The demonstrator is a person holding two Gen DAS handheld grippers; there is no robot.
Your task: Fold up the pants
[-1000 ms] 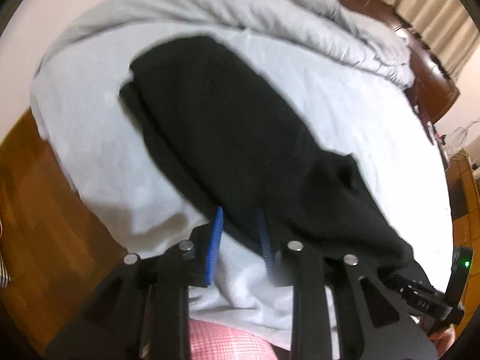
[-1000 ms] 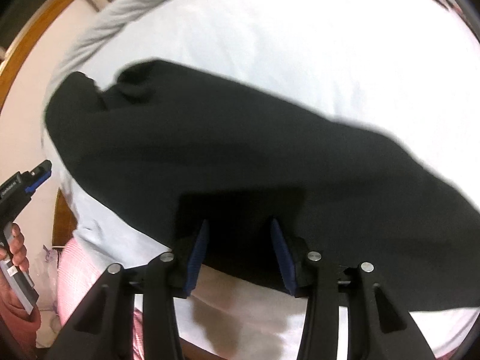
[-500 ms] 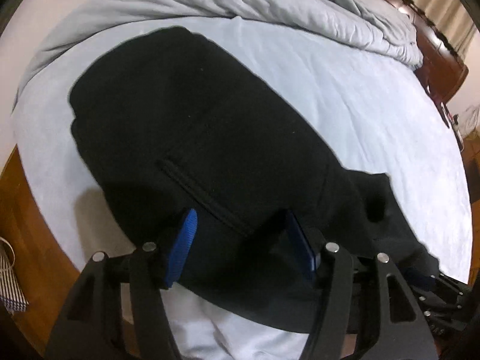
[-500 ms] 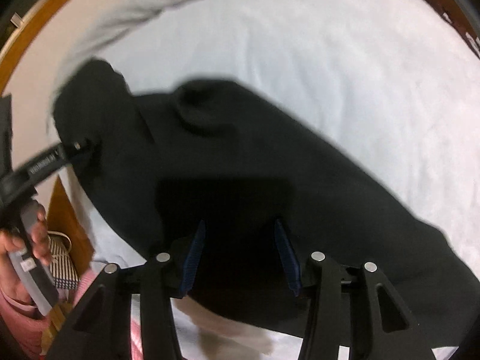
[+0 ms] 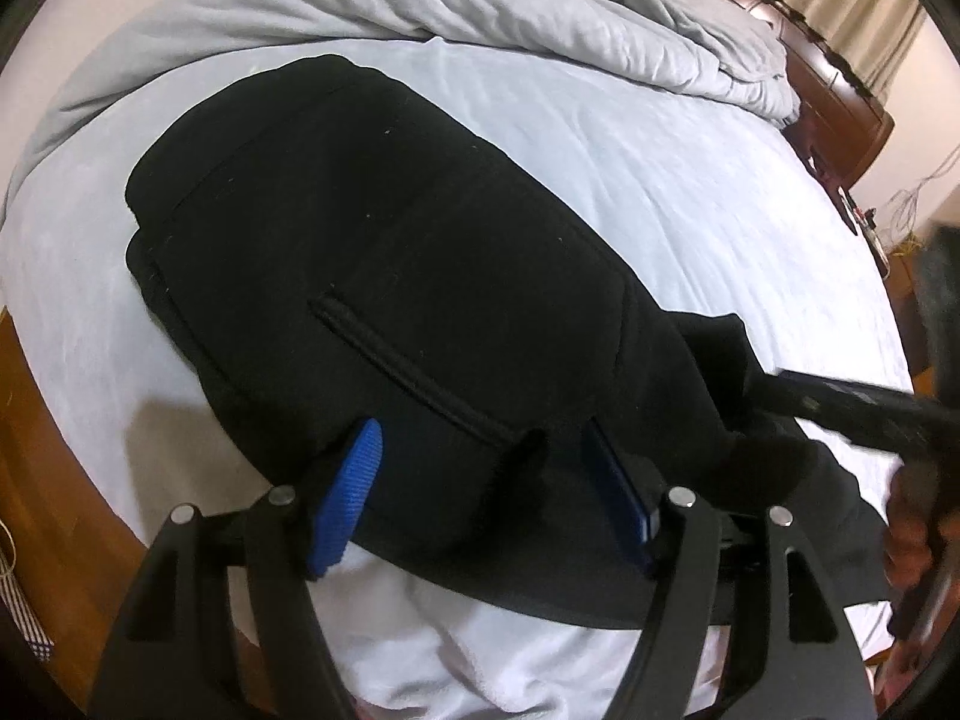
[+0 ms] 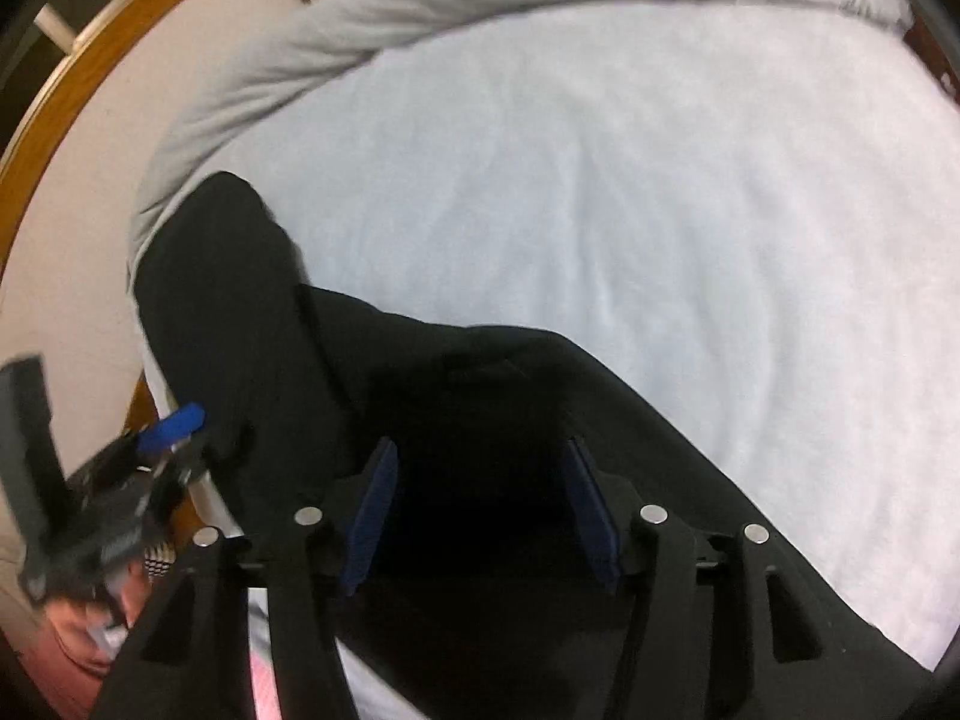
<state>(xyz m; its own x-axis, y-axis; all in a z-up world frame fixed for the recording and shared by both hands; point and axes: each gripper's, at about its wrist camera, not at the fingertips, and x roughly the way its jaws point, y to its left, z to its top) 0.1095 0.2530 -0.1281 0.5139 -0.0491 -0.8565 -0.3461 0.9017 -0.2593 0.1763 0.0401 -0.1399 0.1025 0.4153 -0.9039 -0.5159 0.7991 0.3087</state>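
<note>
Black pants (image 5: 384, 276) lie folded in layers on a pale bed sheet (image 5: 690, 192), a pocket seam showing on top. My left gripper (image 5: 486, 450) is open, its blue pads wide apart just above the near edge of the folded stack. In the right wrist view the pants (image 6: 492, 420) stretch from the left down to the lower right. My right gripper (image 6: 480, 480) is open over the dark cloth, holding nothing. The right gripper also shows at the right edge of the left wrist view (image 5: 840, 402), and the left gripper at the left edge of the right wrist view (image 6: 162, 438).
A grey duvet (image 5: 480, 0) is bunched along the far side of the bed. A dark wooden headboard (image 5: 840, 96) stands at the back right. Wooden floor (image 5: 54, 468) runs along the bed's left edge. A pink-sleeved hand (image 6: 72, 648) holds the left gripper.
Both grippers moved forward over the pants and the left jaws opened wider. The pants now lie as a more compact folded stack on the sheet.
</note>
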